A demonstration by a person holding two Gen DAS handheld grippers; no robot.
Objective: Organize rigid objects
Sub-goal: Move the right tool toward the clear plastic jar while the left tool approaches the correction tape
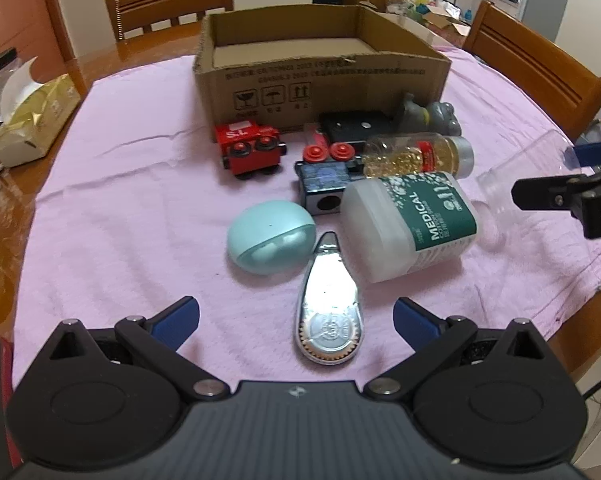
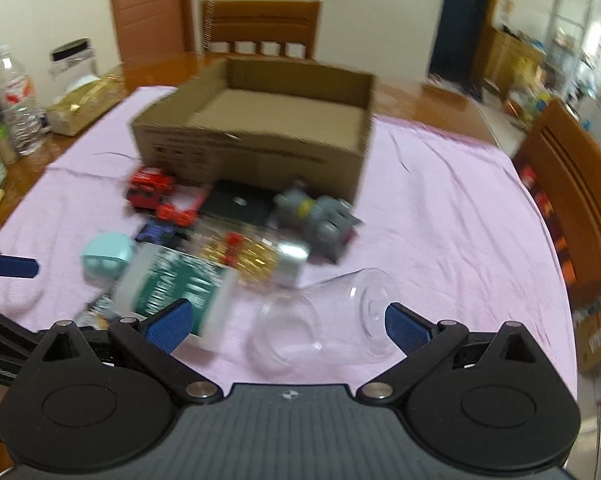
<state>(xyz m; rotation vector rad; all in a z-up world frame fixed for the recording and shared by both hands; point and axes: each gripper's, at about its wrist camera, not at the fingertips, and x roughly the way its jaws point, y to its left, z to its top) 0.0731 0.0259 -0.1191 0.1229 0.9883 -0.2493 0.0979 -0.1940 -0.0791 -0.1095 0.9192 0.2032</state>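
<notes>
We log both grippers spread wide, gripping nothing. Left gripper (image 1: pixel 296 320) frames the correction-tape dispenser (image 1: pixel 329 304); right gripper (image 2: pixel 286 322) frames the clear plastic cup (image 2: pixel 324 320), lying on its side on the pink cloth (image 1: pixel 132 200). Cardboard box (image 1: pixel 320 80) appears empty. Risk, in our judgement: the cup rolling or squirting away as the fingers close.

Right tongs (image 2: pixel 287 322) spread wide around a clear cup (image 2: pixel 328 320) lying sideways on the pink cloth (image 2: pixel 440 220)

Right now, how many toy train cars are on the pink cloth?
2: a red car in front of the box, and a blue car beside the teal case. Others may be hidden.
</notes>
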